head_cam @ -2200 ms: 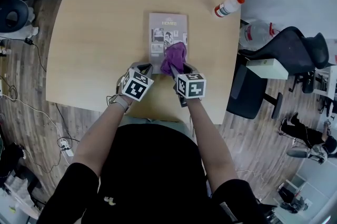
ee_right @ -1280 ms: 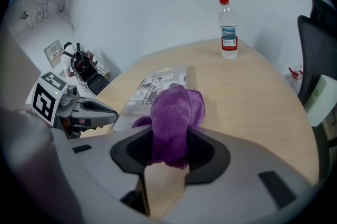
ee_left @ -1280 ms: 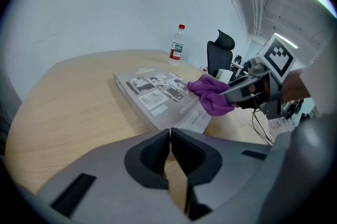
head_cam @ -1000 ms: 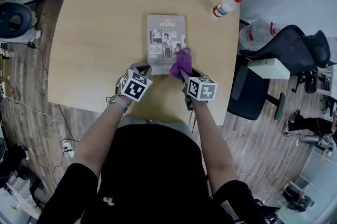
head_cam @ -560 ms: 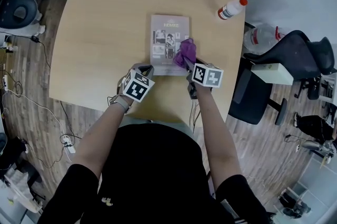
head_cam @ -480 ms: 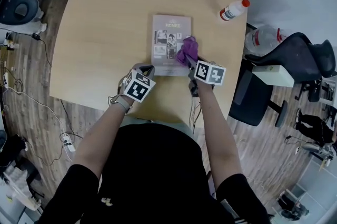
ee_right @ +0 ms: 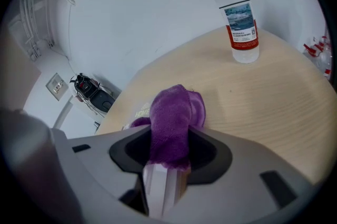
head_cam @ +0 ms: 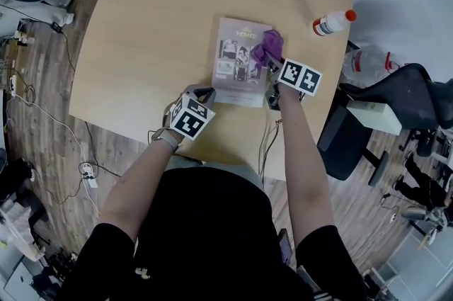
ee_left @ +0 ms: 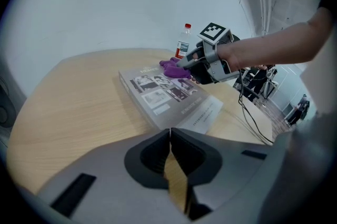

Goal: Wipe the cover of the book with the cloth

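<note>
The book (head_cam: 239,64) lies flat on the pale wood-grain desk (head_cam: 141,23), with broad bare desktop to its left and on its far side. Its grey cover carries small photo panels, and the title is too small to read. The right hand-held gripper (head_cam: 271,60) clamps a crumpled purple cloth (head_cam: 270,46) at the book's far right corner. The left hand-held gripper (head_cam: 203,91), closed and empty, sits just beside the book's near left corner. A clear, red-capped bottle (head_cam: 331,23) stands near the desk's right edge.

Open tabletop (head_cam: 141,30) left of book (head_cam: 237,69); bottle (head_cam: 333,22) at right edge.
</note>
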Demonstrator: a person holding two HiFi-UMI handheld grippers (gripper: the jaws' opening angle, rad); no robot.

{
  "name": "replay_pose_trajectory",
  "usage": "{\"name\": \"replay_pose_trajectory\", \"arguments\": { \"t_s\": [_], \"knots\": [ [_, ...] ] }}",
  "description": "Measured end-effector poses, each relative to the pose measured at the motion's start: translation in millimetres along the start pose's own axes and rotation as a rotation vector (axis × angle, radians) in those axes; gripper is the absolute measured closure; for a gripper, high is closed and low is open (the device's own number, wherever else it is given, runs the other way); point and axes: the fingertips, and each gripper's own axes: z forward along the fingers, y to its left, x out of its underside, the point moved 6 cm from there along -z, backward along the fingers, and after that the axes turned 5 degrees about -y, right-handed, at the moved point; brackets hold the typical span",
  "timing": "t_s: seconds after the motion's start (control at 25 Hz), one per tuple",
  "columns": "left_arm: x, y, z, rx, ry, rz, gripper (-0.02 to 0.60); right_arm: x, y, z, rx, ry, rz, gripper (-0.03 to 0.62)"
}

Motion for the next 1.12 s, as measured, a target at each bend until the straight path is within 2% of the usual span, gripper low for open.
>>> {"name": "replay_pose_trajectory", "arguments": {
  "t_s": [0.36,0.8,1.12],
  "knots": [
    [0.0,-0.5,-0.4,-0.016,-0.014,-0.036,0.555,-40.9,-1.2,31.2,-0.014,-0.014,-0.012,0.405],
    [-0.1,-0.6,-0.6,-0.042,-0.011,-0.055,0.555,-68.0,-0.4,52.1,-0.012,-0.053,-0.011,0.408],
    [-0.3,-1.9,-1.2,-0.058,-0.014,-0.06,0.555,-80.9,0.6,38.1,0.039,-0.164,-0.042,0.427]
  ]
}}
